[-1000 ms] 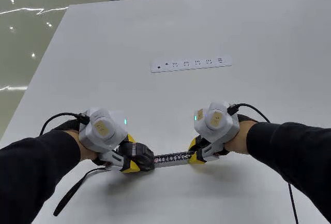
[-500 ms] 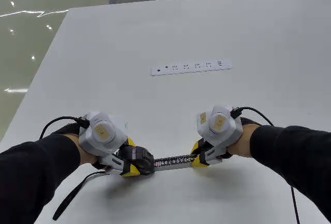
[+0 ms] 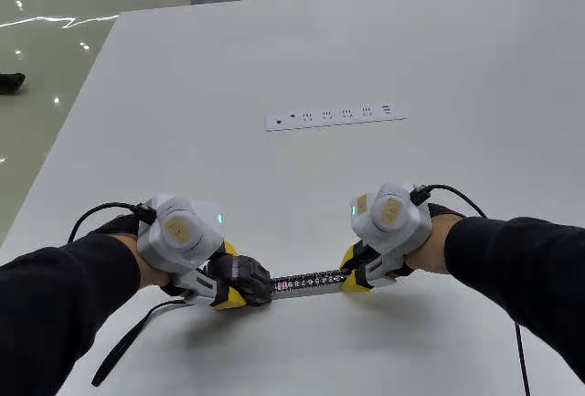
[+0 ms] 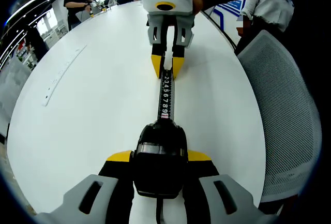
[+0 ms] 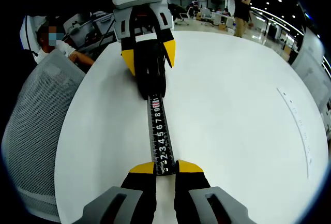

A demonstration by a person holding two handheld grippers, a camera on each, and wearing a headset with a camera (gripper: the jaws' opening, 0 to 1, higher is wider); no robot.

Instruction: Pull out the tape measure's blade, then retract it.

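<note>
Your left hand-held gripper [image 3: 236,273] is clamped on the tape measure [image 4: 160,154] at the worktop's [image 3: 366,48] near edge, and your right hand-held gripper [image 5: 165,168] pinches the blade [image 5: 158,125] by its tip. A short stretch is out, probably mid-pull. Retraction is not yet done.

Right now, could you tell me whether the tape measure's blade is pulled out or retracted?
Pulled out: a numbered stretch of blade runs from the case to the right tool.

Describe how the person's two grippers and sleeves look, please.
The left gripper and right gripper have rounded light grey bodies with a tan square label, grey fingers tipped yellow, and black cables. The sleeves are black.
</note>
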